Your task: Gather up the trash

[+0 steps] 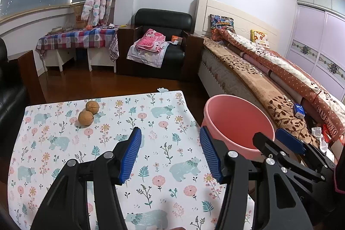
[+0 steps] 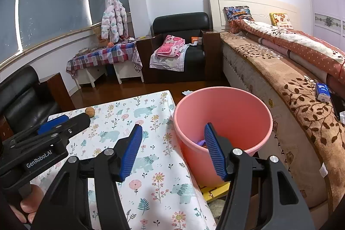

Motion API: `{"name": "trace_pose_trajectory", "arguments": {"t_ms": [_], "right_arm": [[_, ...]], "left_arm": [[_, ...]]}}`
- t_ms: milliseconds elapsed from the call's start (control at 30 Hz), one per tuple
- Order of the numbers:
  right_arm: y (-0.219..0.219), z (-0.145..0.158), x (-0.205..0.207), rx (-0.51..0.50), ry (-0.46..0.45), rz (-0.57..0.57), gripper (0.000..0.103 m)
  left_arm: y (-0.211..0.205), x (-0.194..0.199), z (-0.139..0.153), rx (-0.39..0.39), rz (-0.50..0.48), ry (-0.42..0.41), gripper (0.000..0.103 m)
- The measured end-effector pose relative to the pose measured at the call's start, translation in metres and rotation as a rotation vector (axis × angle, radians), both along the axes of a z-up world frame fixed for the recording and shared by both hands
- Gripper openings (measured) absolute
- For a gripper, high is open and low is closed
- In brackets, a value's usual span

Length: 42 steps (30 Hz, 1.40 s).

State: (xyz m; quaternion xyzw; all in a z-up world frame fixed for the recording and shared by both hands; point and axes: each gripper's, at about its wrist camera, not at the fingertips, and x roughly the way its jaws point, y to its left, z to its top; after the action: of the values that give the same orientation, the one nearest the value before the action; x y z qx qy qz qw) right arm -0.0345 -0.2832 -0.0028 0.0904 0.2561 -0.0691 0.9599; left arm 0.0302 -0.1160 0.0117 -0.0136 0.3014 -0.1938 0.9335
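Observation:
Two round brown lumps [image 1: 92,106] [image 1: 85,118] lie touching at the far left of the flower-and-bear table [image 1: 151,113]. Only one lump [image 2: 90,111] shows in the right wrist view. A pink bucket [image 1: 237,120] stands off the table's right edge. In the bucket [image 2: 226,113] a purple scrap [image 2: 201,142] lies at the bottom. My left gripper [image 1: 170,129] hovers open over the table, nothing between its blue pads. My right gripper [image 2: 172,126] is open and bare, straddling the table edge and the bucket's rim. Each gripper shows in the other's view [image 1: 267,133] [image 2: 71,119].
A bed [image 1: 258,79] with quilts runs along the right, a blue packet [image 1: 299,109] on it. A white scrap [image 2: 187,92] lies on the wooden floor beyond the table. A black armchair [image 1: 163,40] and a checked side table [image 1: 75,38] stand at the back. A person's fingers [image 2: 28,202] hold the left gripper.

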Motion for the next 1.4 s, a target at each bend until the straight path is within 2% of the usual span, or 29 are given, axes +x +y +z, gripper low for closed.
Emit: {"name": "trace_pose_trajectory", "arguments": {"t_ms": [1400], "right_arm": [[0.0007,0.0005,0.0018,0.004,0.003,-0.004,0.06]], "left_arm": [[-0.006,-0.005,-0.0069,0.008,-0.012,0.001,0.056]]}}
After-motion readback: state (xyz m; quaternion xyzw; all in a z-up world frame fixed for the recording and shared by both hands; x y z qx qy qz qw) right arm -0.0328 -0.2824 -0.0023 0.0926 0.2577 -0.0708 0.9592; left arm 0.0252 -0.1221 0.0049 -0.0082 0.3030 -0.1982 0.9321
